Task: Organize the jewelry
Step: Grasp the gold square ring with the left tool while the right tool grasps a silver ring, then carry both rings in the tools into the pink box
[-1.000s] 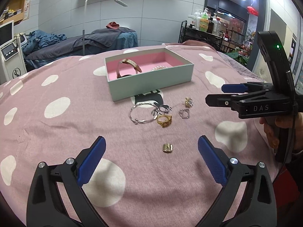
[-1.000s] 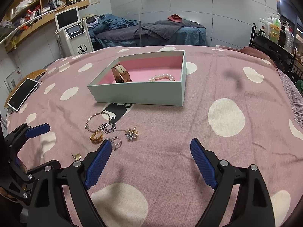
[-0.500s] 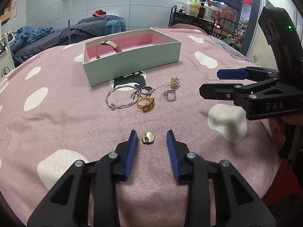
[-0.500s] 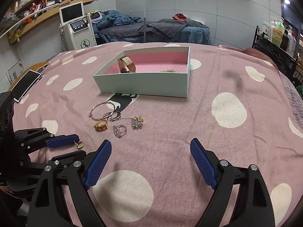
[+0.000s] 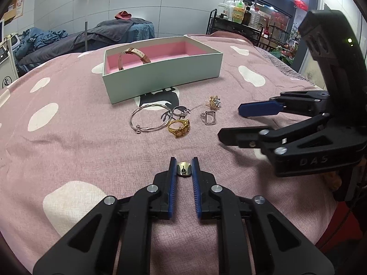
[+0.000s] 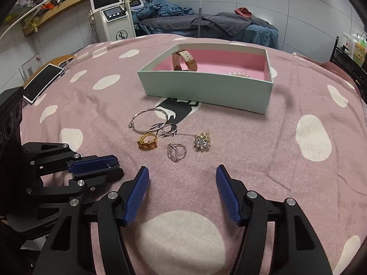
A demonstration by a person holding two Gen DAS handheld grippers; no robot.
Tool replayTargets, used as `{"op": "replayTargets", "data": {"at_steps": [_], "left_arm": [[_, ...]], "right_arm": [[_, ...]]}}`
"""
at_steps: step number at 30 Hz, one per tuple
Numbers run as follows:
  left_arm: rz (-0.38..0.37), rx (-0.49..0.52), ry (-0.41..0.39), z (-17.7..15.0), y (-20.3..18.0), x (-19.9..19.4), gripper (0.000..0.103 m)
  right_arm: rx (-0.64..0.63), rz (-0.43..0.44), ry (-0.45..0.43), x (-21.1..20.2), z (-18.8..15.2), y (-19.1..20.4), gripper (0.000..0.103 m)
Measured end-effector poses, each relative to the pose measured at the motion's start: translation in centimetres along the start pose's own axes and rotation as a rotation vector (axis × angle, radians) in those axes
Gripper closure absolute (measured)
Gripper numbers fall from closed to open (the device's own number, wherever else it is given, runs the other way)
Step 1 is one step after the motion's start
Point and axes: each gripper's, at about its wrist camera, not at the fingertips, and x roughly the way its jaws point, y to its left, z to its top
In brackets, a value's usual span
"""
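Observation:
My left gripper (image 5: 184,163) is shut on a small gold charm (image 5: 184,168) at cloth level. Beyond it lie a silver bangle (image 5: 150,118), a small silver ring (image 5: 180,110), a gold ring (image 5: 179,127), a square silver ring (image 5: 209,117) and a gold flower brooch (image 5: 214,102). The mint box with pink lining (image 5: 160,78) holds a brown watch (image 5: 134,53) and, in the right wrist view, a pearl bracelet (image 6: 238,74). My right gripper (image 6: 182,175) is open and empty, just in front of the square ring (image 6: 175,152) and brooch (image 6: 201,142).
The pink polka-dot cloth (image 6: 275,160) covers the table. A tablet (image 6: 42,82) lies at its left edge. A white machine (image 6: 112,16) and a massage bed (image 6: 206,23) stand behind; a bottle rack (image 5: 240,16) stands at the far right.
My left gripper has come down and closed from wide open onto the gold charm. My right gripper has moved left toward the rings and stays open.

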Motion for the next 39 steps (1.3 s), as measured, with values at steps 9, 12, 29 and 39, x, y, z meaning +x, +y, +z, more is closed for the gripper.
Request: {"op": "replayTargets", "data": {"at_steps": [9,12,29,39], "left_arm": [[-0.002,-0.008,-0.004,-0.1,0.1,-0.2,0.09],[-0.004,-0.012,-0.005,-0.2,0.2,-0.2,0.09],[0.001,-0.024,-0.011,-0.1,0.7,-0.6,0.09],[-0.004,-0.026,-0.037,0.6,1.2,-1.9,0.09]], "right_arm": [[-0.06,-0.021,0.035,1.6,1.4,1.0,0.06],[-0.082,-0.026,0.039,1.9,1.8,1.2,0.067],[-0.068,0.002,0.018,1.7,2.0,1.1,0.084],[-0.044,0.027,0.0,0.5,1.7,0.8,0.084]]}}
